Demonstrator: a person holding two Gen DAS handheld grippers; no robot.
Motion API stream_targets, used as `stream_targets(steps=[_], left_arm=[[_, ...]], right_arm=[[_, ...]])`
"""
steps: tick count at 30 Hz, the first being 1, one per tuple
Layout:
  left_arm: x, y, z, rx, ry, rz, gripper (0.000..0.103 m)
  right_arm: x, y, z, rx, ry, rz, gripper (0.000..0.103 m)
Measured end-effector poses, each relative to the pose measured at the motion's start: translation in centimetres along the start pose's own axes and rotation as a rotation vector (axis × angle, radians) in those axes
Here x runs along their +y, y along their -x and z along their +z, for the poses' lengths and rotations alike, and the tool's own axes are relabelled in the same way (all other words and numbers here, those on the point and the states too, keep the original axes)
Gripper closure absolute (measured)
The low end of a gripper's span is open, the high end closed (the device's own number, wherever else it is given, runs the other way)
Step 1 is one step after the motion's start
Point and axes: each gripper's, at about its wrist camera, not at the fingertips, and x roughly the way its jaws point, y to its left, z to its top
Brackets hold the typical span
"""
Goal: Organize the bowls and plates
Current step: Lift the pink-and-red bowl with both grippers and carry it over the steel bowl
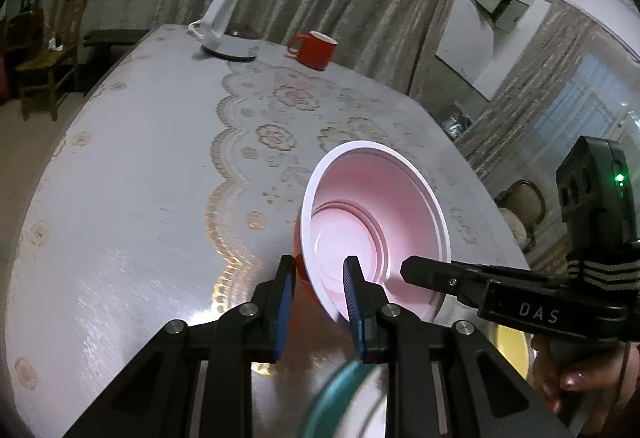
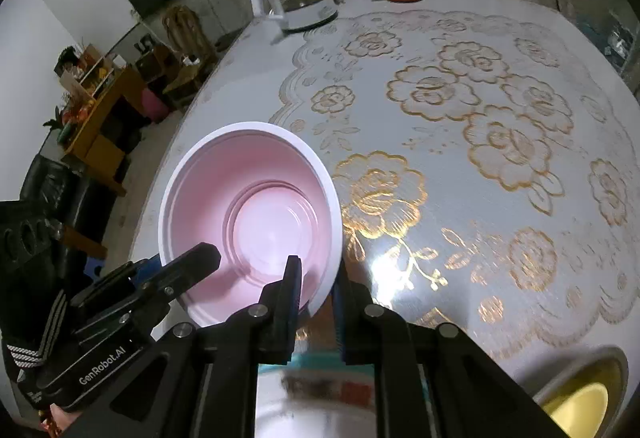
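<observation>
A bowl (image 1: 372, 206), pink inside with a white rim, hangs tilted above the table, held by both grippers on opposite sides of its rim. My left gripper (image 1: 318, 274) is shut on the near left rim, one blue pad inside the bowl and one outside. My right gripper (image 2: 316, 278) is shut on the bowl's (image 2: 256, 198) near right rim. Each gripper shows in the other's view: the right one (image 1: 416, 272) comes in from the right, the left one (image 2: 196, 258) from the lower left. A blurred teal-rimmed dish (image 1: 340, 394) lies below the bowl.
A yellow bowl (image 2: 580, 398) sits at the table's near right edge. A white kettle (image 1: 232, 26) and a red mug (image 1: 314, 50) stand at the far end of the flowered tablecloth (image 2: 480, 142). Chairs and shelves stand beyond the table's left edge.
</observation>
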Motion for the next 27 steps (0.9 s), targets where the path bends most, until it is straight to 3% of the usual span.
stream_targets(steps=[27], left_arm=[[-11.9, 3.6, -7.7, 0.082, -0.202, -0.208, 0.078]], right_arm=[[-6.5, 12.5, -13.9, -0.187, -0.181, 0.018, 0.09]])
